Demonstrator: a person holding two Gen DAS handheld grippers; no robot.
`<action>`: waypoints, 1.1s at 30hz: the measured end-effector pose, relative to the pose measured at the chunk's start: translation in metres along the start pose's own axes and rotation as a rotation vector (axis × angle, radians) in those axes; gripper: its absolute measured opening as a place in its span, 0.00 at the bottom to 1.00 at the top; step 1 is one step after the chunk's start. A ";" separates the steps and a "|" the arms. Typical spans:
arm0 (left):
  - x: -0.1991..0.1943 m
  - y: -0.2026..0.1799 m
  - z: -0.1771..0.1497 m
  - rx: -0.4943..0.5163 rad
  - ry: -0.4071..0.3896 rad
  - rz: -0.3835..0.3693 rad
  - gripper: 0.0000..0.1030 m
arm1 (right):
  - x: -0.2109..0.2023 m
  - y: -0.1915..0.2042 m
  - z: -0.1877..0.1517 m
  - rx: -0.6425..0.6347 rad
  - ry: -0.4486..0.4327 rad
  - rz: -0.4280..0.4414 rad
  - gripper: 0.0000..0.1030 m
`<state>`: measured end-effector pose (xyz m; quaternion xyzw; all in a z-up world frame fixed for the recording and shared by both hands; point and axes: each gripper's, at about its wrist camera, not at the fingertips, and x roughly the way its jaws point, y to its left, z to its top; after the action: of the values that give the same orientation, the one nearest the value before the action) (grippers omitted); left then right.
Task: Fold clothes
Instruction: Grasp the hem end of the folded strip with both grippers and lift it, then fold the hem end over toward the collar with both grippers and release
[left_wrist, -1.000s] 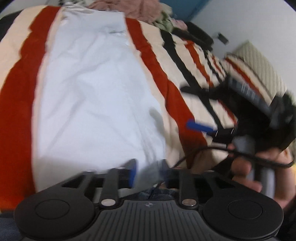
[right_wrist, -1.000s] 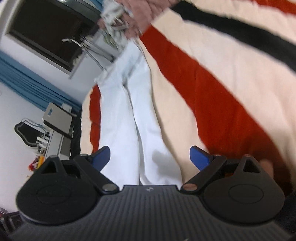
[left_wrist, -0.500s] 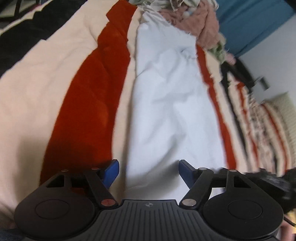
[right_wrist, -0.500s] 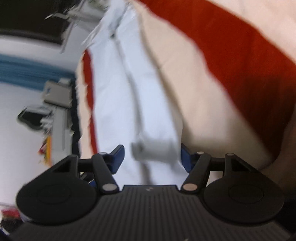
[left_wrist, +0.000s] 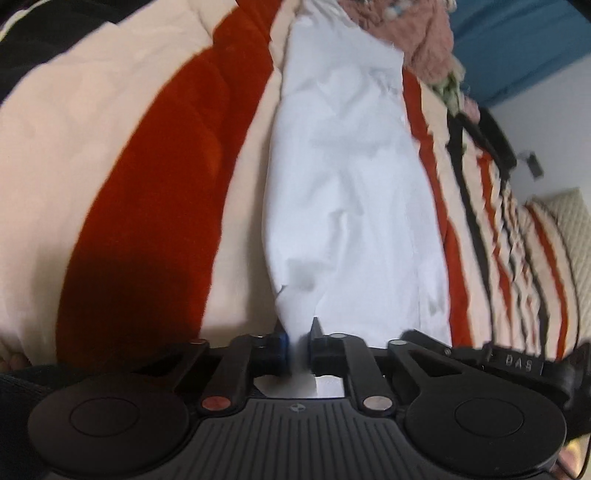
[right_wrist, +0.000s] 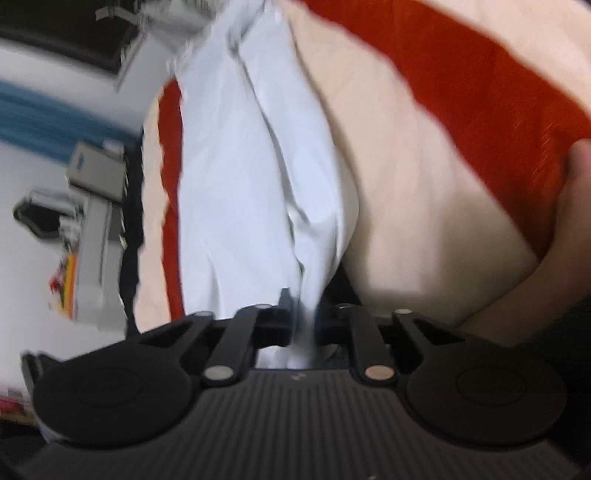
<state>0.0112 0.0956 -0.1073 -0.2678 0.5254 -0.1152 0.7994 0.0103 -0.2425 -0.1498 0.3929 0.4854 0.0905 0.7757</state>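
Observation:
White trousers (left_wrist: 354, 192) lie stretched lengthwise on a bed blanket with cream, red and black stripes (left_wrist: 155, 147). My left gripper (left_wrist: 297, 341) is shut on the near end of the trousers, with cloth bunched between its jaws. In the right wrist view the same white trousers (right_wrist: 251, 177) run away from me, and my right gripper (right_wrist: 303, 321) is shut on their near end too. The right gripper's black body (left_wrist: 517, 365) shows at the lower right of the left wrist view.
A heap of pink and patterned clothes (left_wrist: 417, 33) lies at the far end of the trousers. A blue curtain (left_wrist: 517, 44) hangs behind it. A grey stand with clutter (right_wrist: 96, 221) is beyond the bed's left edge. A hand (right_wrist: 565, 229) is at right.
Both grippers were open half a second ago, with the trousers' end between their jaws. Both have now closed on the cloth.

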 end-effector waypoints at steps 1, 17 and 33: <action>-0.009 0.000 0.002 -0.027 -0.024 -0.024 0.06 | -0.007 0.005 0.002 -0.011 -0.022 0.005 0.10; -0.186 -0.071 -0.034 0.054 -0.250 -0.267 0.04 | -0.172 0.080 0.005 -0.387 -0.264 0.152 0.07; -0.070 -0.055 0.031 -0.017 -0.209 -0.115 0.04 | -0.093 0.058 0.053 -0.194 -0.210 0.081 0.07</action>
<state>0.0149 0.0921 -0.0128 -0.3148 0.4240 -0.1278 0.8395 0.0206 -0.2796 -0.0344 0.3425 0.3745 0.1266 0.8523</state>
